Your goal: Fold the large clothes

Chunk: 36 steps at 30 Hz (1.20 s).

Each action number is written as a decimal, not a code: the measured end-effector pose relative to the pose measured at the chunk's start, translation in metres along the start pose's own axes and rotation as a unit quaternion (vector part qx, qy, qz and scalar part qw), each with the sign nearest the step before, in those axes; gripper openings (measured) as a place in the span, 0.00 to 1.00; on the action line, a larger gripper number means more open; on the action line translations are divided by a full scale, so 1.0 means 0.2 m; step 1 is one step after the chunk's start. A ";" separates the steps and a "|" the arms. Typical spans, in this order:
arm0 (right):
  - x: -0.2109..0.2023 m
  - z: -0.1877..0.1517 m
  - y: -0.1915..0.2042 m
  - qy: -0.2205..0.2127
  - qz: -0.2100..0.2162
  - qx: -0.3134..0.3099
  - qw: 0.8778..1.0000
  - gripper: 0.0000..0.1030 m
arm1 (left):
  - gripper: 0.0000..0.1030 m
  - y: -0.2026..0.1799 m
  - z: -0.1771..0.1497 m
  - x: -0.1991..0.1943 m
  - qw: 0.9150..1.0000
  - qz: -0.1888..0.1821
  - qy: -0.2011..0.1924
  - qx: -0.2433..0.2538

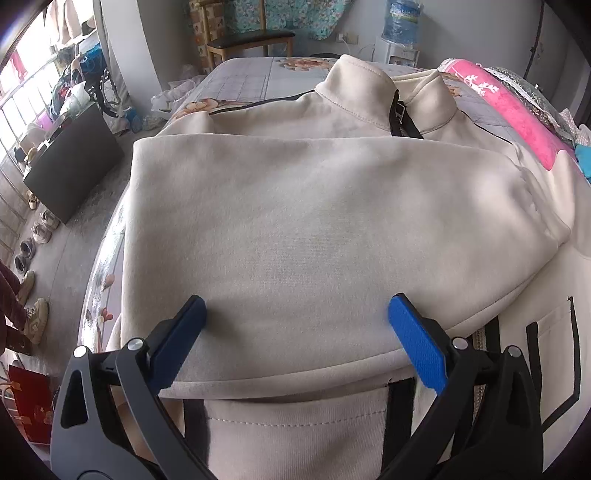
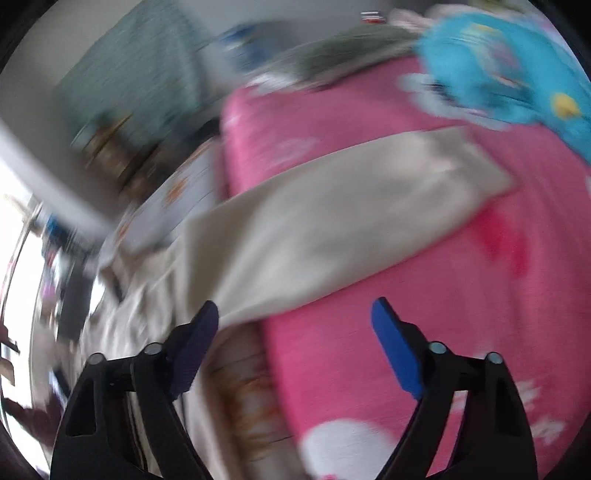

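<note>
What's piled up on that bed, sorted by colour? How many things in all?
Cream: 1, zip-up jacket
Pink: 1, blanket
Turquoise: 1, printed cloth
Total: 3, on the flowered bedsheet

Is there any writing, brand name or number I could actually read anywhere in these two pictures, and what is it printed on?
None can be read.
Water bottle label: print too small and blurred to read.
Pink blanket: white marks near the right claw may be writing, but motion blur hides them.
Beige jacket: no print or label visible.
Red box on the floor: no legible text.
</note>
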State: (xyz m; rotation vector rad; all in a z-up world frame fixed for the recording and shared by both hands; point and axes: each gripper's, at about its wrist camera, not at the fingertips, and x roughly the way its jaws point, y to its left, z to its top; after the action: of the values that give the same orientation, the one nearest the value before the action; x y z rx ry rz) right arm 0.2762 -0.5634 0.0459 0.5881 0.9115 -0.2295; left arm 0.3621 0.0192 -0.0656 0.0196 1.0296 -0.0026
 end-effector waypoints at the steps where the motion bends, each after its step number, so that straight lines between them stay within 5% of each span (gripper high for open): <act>1: -0.01 0.03 -0.06 -0.007 -0.007 0.016 1.000 0.74 | 0.94 0.00 0.00 0.00 1.000 0.000 -0.002 0.000; 14: 0.24 0.23 -0.53 -0.014 -0.021 0.175 0.984 0.61 | 0.94 0.00 -0.01 -0.01 1.000 0.000 0.000 0.001; 25: 0.38 0.33 -0.80 -0.058 0.045 0.281 0.957 0.51 | 0.94 0.00 0.00 0.00 1.000 0.002 0.000 -0.001; 28: 0.42 0.33 -0.82 -0.055 0.034 0.283 0.957 0.41 | 0.94 0.00 0.00 0.00 1.000 0.002 0.001 -0.001; 32: 0.41 0.34 -0.82 -0.059 0.019 0.270 0.961 0.15 | 0.94 0.00 0.00 0.00 1.000 0.003 -0.002 -0.004; 36: 0.29 0.36 -0.74 -0.087 0.022 0.239 0.967 0.12 | 0.94 0.00 0.00 0.00 1.000 0.005 -0.002 -0.005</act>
State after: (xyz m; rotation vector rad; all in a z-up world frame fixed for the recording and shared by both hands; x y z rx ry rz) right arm 0.2961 -0.7228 -0.0234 1.0175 0.6697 -0.4605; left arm 0.3618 0.0182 -0.0658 0.0162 1.0255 0.0110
